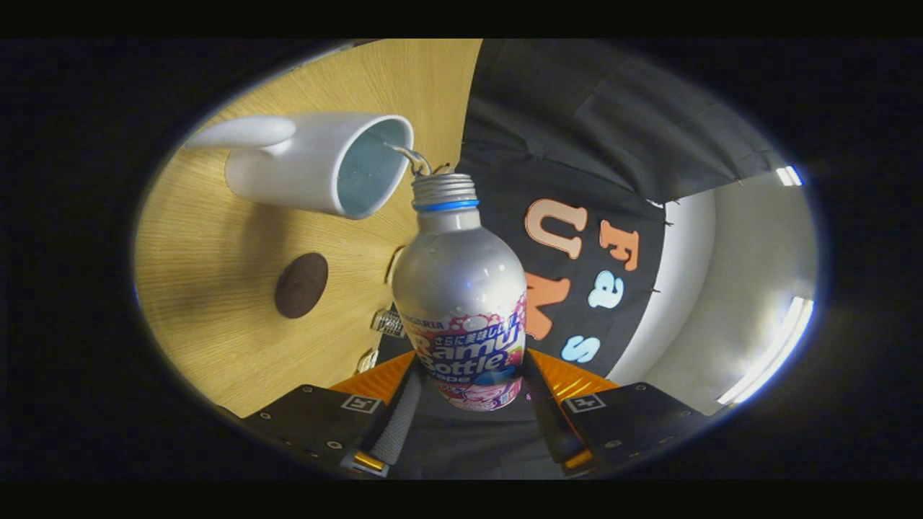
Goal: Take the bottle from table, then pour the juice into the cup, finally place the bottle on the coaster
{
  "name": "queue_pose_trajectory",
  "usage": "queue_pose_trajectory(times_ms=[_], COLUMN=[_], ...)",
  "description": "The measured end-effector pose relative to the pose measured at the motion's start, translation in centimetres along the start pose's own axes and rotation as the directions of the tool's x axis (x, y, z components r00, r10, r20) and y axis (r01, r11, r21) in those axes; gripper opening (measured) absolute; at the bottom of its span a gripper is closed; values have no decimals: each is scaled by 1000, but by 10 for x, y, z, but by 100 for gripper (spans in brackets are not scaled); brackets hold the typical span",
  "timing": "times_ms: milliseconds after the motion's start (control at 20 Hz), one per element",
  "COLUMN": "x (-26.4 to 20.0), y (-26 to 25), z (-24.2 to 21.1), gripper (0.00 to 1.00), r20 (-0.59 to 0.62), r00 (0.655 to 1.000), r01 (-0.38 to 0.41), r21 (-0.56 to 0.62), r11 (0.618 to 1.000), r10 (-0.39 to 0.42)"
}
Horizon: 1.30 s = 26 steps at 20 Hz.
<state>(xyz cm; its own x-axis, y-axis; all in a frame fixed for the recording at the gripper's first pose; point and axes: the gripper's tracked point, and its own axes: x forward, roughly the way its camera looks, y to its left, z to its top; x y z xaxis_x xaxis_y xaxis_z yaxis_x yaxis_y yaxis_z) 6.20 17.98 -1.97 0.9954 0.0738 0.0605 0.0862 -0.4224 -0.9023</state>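
Gripper [467, 404] clamped on the lower body of the bottle [459, 303], one finger pressing each side across the printed label, jaws narrowed to the bottle's width. No slack visible on either side, so a firm hold, by the look of it.

Bottle tipped well over with the whole view rolled along with it, cap off, threaded neck bare above its blue ring. Mouth held right at the rim of the white cup [317, 162], a thin stream of liquid [411, 158] bridging mouth and rim. Cup standing on the wooden table [209, 274], handle turned away from the bottle, inside pale and bluish; how full, impossible to tell.

Further out on the table, nearer the fingers than the cup, a dark round coaster [301, 285], bare, well apart from both cup and bottle. Some small metallic fittings at the table edge just beside the bottle, too small to name.

On progress: first step done, bottle off the table and in the grip. Second step in hand, pouring under way and judged somewhere in its middle, given only a trickle at the mouth. Left to do: righting the bottle, carrying it over to the coaster, setting it down upright and letting go. Main risk from here, probably a drip over the table while swinging the open neck away from the cup.
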Motion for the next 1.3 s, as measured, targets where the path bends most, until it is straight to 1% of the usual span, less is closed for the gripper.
queue_pose_trajectory(times_ms=[200, 400, 550, 1300], x=[-3, 1, 2, 5], y=[-8, -11, -10, -17], z=[2, -1, -1, -3], gripper=[77, 77, 77, 77], r20=[2, 0, 6, 10], r00=[1000, 1000, 1000, 1000], r01=[15, 11, -5, -15], r21=[-63, -89, -91, -131], r11=[998, 996, 996, 991], r10=[-15, -11, 5, 17])
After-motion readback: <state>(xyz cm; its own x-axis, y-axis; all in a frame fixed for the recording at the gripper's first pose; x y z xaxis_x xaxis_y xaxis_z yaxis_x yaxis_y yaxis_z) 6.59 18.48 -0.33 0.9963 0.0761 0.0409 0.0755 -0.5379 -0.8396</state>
